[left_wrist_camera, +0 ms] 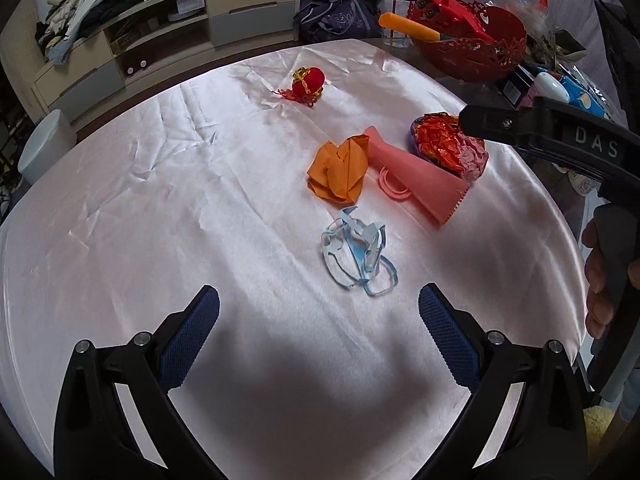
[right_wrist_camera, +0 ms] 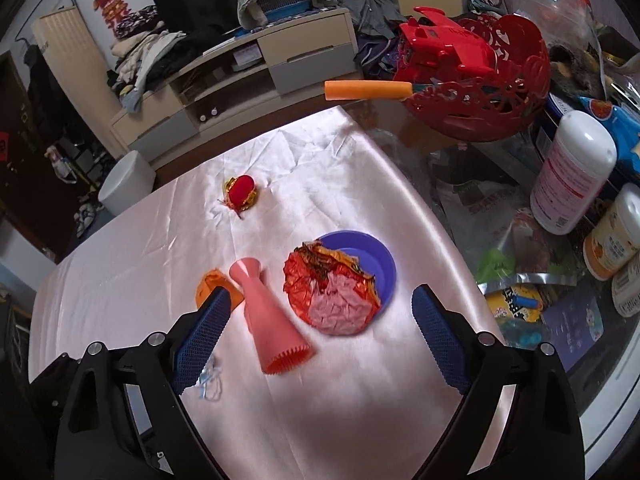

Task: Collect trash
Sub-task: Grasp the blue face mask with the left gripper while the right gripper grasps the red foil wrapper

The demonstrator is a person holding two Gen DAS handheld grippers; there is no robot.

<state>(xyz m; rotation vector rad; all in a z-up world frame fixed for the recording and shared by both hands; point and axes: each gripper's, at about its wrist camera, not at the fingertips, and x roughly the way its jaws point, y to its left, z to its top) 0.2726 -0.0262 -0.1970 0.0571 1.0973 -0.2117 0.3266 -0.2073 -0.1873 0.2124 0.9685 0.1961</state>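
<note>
The collecting looked partly done: one wad already lay in a dish and other scraps lay loose on the pink satin-covered table (left_wrist_camera: 160,200).

In the left wrist view, the left tongs (left_wrist_camera: 319,306) stood at the bottom centre, spread apart and holding nothing. Just above them, at centre, lay the tangled light-blue face mask with its loops (left_wrist_camera: 357,258). My guess is that it would be the next pickup; being limp and stringy, it would call for a low pinch on the bunched middle. Above it lay the crumpled orange paper (left_wrist_camera: 340,172), touching the pink ribbed plastic cone (left_wrist_camera: 416,176) to its right. A small red ball with gold trim (left_wrist_camera: 308,82) sat apart, higher up.

In the right wrist view, the right tongs (right_wrist_camera: 320,304) were also apart and empty, hovering over the cone and the shallow purple plastic dish (right_wrist_camera: 376,260) at centre. The dish held a crumpled red-and-orange foil wrapper wadded with pink tissue (right_wrist_camera: 332,296), which spilled over its near rim. At upper right, a red openwork plastic basket (right_wrist_camera: 500,96) held a red toy and an orange-handled tool.
</note>
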